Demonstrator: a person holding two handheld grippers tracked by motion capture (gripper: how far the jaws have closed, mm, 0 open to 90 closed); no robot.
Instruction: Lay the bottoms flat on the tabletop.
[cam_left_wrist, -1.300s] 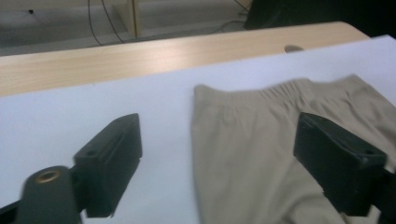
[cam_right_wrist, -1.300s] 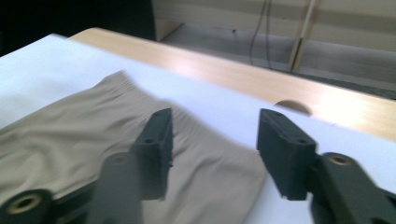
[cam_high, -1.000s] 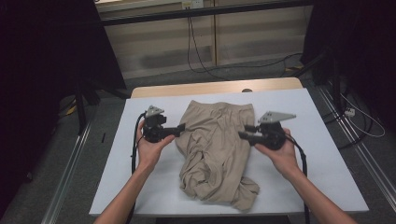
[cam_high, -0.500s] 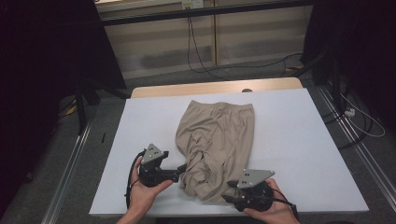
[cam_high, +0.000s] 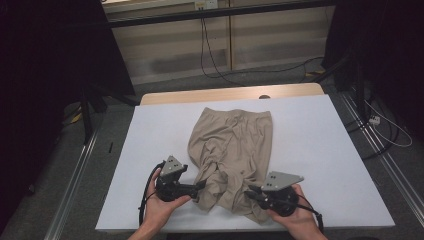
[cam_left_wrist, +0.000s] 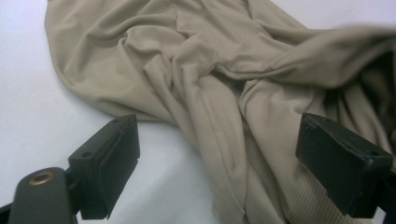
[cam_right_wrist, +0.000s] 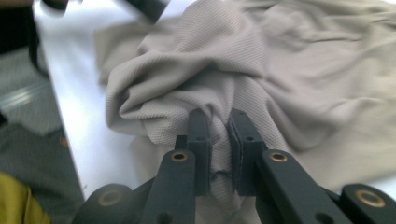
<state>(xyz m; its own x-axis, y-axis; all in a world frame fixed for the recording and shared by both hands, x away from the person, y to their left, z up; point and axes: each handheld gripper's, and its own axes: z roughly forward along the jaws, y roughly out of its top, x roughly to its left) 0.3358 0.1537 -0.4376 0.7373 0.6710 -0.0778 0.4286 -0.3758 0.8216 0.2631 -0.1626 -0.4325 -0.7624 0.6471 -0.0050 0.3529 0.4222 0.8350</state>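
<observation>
A crumpled tan garment (cam_high: 232, 150) lies down the middle of the white table (cam_high: 320, 145), bunched at its near end. My left gripper (cam_high: 200, 186) sits at the garment's near left edge, jaws wide open, with a fold of the tan cloth (cam_left_wrist: 224, 116) lying between them on the table. My right gripper (cam_high: 248, 193) is at the near right of the bunched end. Its jaws are shut on a pinch of the garment (cam_right_wrist: 219, 93), the cloth pressed between the two pads.
A wooden strip (cam_high: 230, 93) runs along the table's far edge. Cables (cam_high: 220, 60) lie on the floor beyond it. Dark stands flank both sides. Bare white table surface (cam_high: 150, 145) spreads left and right of the garment.
Both grippers moved from the garment's middle sides down to its near end by the table's front edge. The right gripper has closed on the cloth there.
</observation>
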